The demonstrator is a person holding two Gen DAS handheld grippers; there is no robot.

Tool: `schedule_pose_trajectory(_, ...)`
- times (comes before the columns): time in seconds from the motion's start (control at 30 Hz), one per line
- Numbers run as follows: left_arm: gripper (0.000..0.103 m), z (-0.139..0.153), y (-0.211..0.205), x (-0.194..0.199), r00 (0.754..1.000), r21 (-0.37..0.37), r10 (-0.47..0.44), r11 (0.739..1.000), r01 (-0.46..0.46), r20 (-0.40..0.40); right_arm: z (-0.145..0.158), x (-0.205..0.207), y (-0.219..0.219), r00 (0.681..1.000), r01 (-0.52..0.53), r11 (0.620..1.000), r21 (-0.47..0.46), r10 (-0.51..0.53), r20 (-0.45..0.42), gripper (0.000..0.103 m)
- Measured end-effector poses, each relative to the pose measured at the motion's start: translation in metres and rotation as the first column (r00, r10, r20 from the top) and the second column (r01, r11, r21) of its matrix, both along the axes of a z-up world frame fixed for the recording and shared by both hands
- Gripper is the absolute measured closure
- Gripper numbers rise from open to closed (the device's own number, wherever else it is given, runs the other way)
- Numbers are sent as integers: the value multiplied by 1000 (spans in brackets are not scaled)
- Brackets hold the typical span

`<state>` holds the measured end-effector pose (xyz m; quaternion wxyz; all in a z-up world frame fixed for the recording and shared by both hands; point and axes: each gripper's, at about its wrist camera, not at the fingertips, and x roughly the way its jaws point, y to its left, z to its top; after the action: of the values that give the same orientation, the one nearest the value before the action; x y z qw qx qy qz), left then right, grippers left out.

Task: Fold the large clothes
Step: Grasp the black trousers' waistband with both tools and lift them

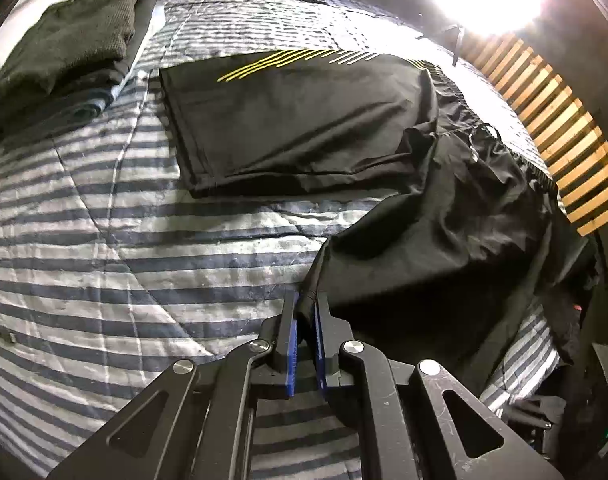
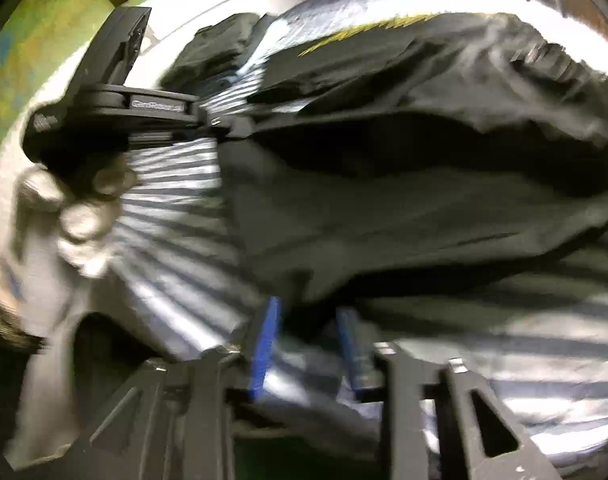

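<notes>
Clamped nearly shut on a hem of the black garment (image 1: 443,240), left gripper (image 1: 307,312) over the striped quilt (image 1: 124,260); best lifted level and taut toward the folded half. Right wrist view: blurred right gripper (image 2: 307,320), blue pads (image 2: 266,340) apart, garment edge (image 2: 343,240) between them, grip unclear.

Matt black cloth garment (image 1: 304,120); quilted striped cotton bedspread (image 1: 104,220); knitted dark sweater (image 1: 72,36); wooden slats (image 1: 563,140); matt plastic tool (image 1: 307,304), shiny metal pins.
</notes>
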<state>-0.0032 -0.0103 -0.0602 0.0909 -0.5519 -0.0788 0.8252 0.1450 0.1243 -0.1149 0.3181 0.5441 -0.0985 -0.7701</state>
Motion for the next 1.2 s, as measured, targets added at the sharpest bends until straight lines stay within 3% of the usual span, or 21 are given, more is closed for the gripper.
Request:
schedule_pose_trajectory(0.07, 96, 14, 2, 4, 1000, -16, -12, 1000, 11, -15, 1, -6, 18, 982, 35, 967, -253, 14, 190, 98)
schedule_pose_trajectory(0.1, 96, 24, 3, 5, 1000, -21, -13, 1000, 13, -24, 0, -7, 28, 963, 72, 922, -380, 35, 267, 98)
schedule_pose_trajectory(0.13, 92, 29, 3, 6, 999, -37, -12, 999, 11, -30, 0, -7, 37, 940, 118, 851, -513, 71, 333, 98)
schedule_pose_trajectory(0.17, 92, 33, 4, 6, 999, -78, -13, 997, 10, -35, 2, -7, 41, 936, 124, 826, -551, 86, 340, 98)
schedule_pose_trajectory(0.2, 89, 35, 4, 8, 999, -103, -21, 995, 17, -32, 8, -5, 44, 946, 107, 838, -535, 80, 314, 98)
schedule_pose_trajectory(0.23, 84, 37, 5, 11, 999, -141, -29, 990, 24, -36, 17, 0, 45, 967, 60, 895, -442, 56, 247, 94)
schedule_pose_trajectory(0.27, 82, 40, 4, 15, 998, -171, -38, 985, 29, -49, 19, 4, 46, 974, 34, 926, -376, 54, 220, 90)
schedule_pose_trajectory(0.3, 79, 43, 4, 23, 996, -194, -47, 980, 33, -70, 18, 7, 47, 975, 18, 941, -337, 58, 214, 82)
schedule_pose_trajectory(0.37, 77, 48, 8, 43, 991, -210, -88, 975, 65, -99, 18, 14, 64, 979, 30, 958, -286, 29, 200, 81)
schedule_pose_trajectory(0.43, 67, 48, 18, 62, 983, -252, -141, 962, 107, -118, 20, 11, 91, 983, 100, 963, -251, -56, 176, 81)
schedule_pose_trajectory(0.6, 56, 31, 73, 111, 956, -217, -266, 947, 236, -120, 25, -15, 160, 953, 284, 929, -238, -246, 176, 81)
schedule_pose_trajectory(0.67, 48, 19, 100, 120, 947, -273, -302, 925, 263, -112, 30, -25, 186, 927, 371, 908, -196, -348, 140, 81)
schedule_pose_trajectory(0.73, 39, 3, 128, 126, 932, -351, -351, 888, 299, -95, 35, -35, 214, 889, 457, 869, -190, -441, 122, 80)
schedule_pose_trajectory(0.8, 39, -14, 145, 126, 927, -410, -366, 860, 304, -79, 38, -44, 236, 856, 516, 836, -186, -502, 121, 79)
schedule_pose_trajectory(0.9, 39, -29, 152, 121, 936, -436, -347, 853, 286, -64, 46, -68, 261, 825, 565, 806, -180, -558, 92, 77)
schedule_pose_trajectory(0.97, 40, -29, 149, 118, 939, -426, -336, 862, 275, -72, 51, -88, 272, 808, 588, 791, -169, -586, 69, 71)
schedule_pose_trajectory(1.03, 70, -28, 149, 118, 938, -415, -342, 862, 290, -55, 52, -111, 279, 786, 617, 775, -133, -617, 50, 69)
schedule_pose_trajectory(1.1, 82, -25, 148, 121, 929, -408, -369, 854, 322, -39, 50, -130, 286, 767, 641, 763, -88, -640, 39, 69)
schedule_pose_trajectory(1.13, 93, -22, 148, 123, 925, -406, -379, 852, 332, -39, 47, -141, 292, 756, 654, 755, -45, -654, 30, 69)
schedule_pose_trajectory(1.2, 102, -13, 144, 125, 922, -384, -385, 857, 342, -37, 41, -154, 294, 743, 669, 743, -6, -668, 36, 69)
